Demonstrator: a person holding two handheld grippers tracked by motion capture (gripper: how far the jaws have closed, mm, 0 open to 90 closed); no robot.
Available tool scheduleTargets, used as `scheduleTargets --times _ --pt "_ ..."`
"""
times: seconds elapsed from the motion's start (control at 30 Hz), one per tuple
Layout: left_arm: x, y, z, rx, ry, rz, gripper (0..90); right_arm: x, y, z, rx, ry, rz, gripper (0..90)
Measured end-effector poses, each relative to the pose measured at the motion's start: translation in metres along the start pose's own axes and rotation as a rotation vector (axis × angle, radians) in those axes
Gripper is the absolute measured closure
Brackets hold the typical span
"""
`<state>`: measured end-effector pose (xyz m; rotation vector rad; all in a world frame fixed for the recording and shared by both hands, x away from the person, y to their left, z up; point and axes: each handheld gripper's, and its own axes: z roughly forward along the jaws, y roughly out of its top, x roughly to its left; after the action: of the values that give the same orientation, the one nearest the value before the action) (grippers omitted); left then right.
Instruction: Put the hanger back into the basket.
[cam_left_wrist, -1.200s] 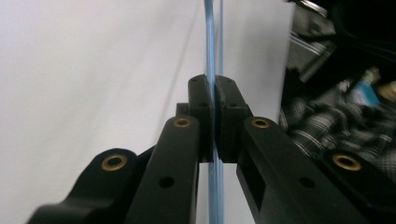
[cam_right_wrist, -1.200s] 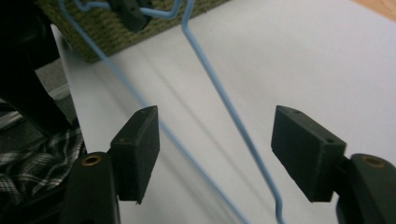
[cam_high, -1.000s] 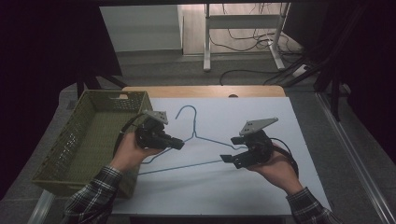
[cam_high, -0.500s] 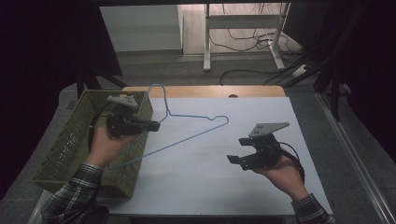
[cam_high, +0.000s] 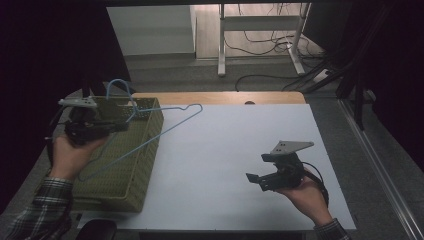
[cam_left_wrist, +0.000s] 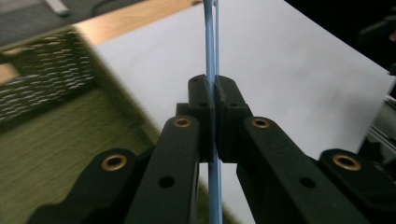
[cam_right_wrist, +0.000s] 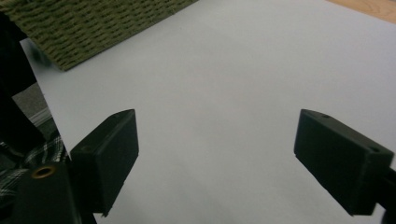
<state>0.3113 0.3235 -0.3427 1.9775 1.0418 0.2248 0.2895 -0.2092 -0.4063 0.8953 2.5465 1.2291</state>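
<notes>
A light-blue wire hanger (cam_high: 165, 131) hangs tilted in the air, its hook above the far rim of the green woven basket (cam_high: 145, 165) and one shoulder reaching out over the white table (cam_high: 240, 130). My left gripper (cam_high: 122, 126) is shut on the hanger's wire over the basket. In the left gripper view the pads of the left gripper (cam_left_wrist: 214, 95) clamp the thin blue hanger (cam_left_wrist: 210, 46). My right gripper (cam_high: 257, 169) hovers low over the table at the right. Its jaws have just been opening, and the right gripper (cam_right_wrist: 229, 144) has nothing between its pads.
The basket (cam_right_wrist: 93, 23) stands at the table's left edge. A strip of bare wood (cam_high: 225, 98) runs along the far edge of the white table. Beyond it are a metal stand (cam_high: 260, 30) and cables on the floor.
My left hand has carried the hanger from the middle of the table leftward and up over the basket. The right gripper has come off the hanger and opened wider.
</notes>
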Motion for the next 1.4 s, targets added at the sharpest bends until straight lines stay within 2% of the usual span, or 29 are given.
scheduleTargets --times 0.23,0.33,0.5,0.57,0.73,0.87,1.0,1.23,1.33,1.4 --pt "0.025 -0.019 -0.031 -0.044 0.074 -0.058 87.2 0.005 -0.019 0.001 0.02 -0.052 0.002 6.9" --pt "0.036 -0.028 -0.042 -0.057 0.108 -0.074 87.3 0.006 -0.026 -0.001 0.021 -0.054 0.007 5.8" --pt "0.053 -0.044 -0.051 -0.07 0.148 -0.105 87.2 0.005 -0.041 -0.01 0.008 -0.062 0.034 4.7" --pt "0.059 -0.049 -0.053 -0.08 0.161 -0.105 87.2 0.004 -0.047 -0.013 0.002 -0.069 0.047 4.7" --pt "0.071 -0.06 -0.047 -0.075 0.202 -0.082 87.2 0.002 -0.06 -0.021 0.008 -0.098 0.078 4.7" --pt "0.081 -0.07 -0.042 -0.089 0.212 -0.095 87.2 0.0 -0.066 -0.024 0.012 -0.104 0.1 4.7" --pt "0.088 -0.08 -0.037 -0.072 0.237 -0.109 87.2 -0.001 -0.069 -0.025 0.011 -0.105 0.11 4.7" --pt "0.094 -0.09 -0.021 -0.069 0.216 -0.132 87.2 -0.002 -0.071 -0.022 0.025 -0.101 0.112 4.7" --pt "0.096 -0.093 -0.009 -0.047 0.205 -0.138 87.1 -0.001 -0.071 -0.022 0.03 -0.103 0.112 4.7" --pt "0.096 -0.096 -0.003 -0.027 0.225 -0.128 86.8 -0.001 -0.072 -0.021 0.029 -0.102 0.114 4.7"
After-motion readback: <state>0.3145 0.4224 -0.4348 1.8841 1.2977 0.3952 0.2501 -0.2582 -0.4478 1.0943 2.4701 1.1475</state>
